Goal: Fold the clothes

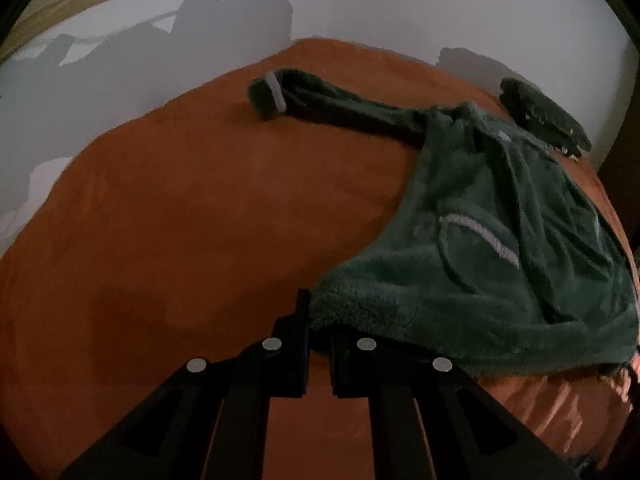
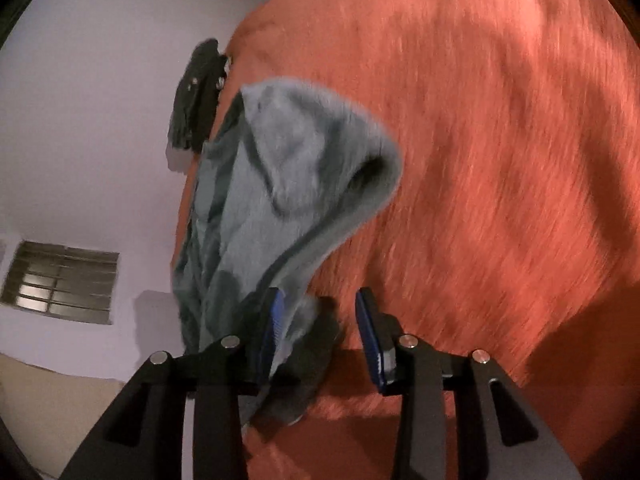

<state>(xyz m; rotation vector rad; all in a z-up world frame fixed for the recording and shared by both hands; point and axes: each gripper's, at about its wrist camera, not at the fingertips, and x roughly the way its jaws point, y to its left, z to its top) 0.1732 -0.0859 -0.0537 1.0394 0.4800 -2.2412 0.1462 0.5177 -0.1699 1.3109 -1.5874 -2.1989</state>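
I've got the left hand-held gripper [image 1: 318, 344] pinched on the near hem of the green fleece garment [image 1: 492, 248], fingers almost together with the fabric edge caught between them. The garment lies on the orange blanket [image 1: 200, 220], bunched toward the right side, one sleeve [image 1: 344, 104] stretched out to the far left with its white-striped cuff [image 1: 269, 94] flat on the blanket. A second dark green piece [image 1: 544, 114] sits at the far edge against the white wall [image 1: 400, 4], apart from the garment.

The right hand-held gripper [image 2: 318, 332] has its fingers apart. Fleece garment [image 2: 280, 184] hangs against the left pad [image 2: 273, 328] and drapes down between the fingers, but the right pad stands clear of it, so no clamp there. This view is motion-blurred, so how much fabric sits in the gap I can't tell.

My read: the step is getting both corners of the hem held before lifting and spreading. To do it well I'd close the right fingers only once a full thickness of hem is well inside the pads, not just fluff. Then pull both corners apart until the hem is taut and lay it flat. Fleece is thick and slippery, so a shallow pinch would likely slide out. Watch the far sleeve doesn't drag folded under the body.
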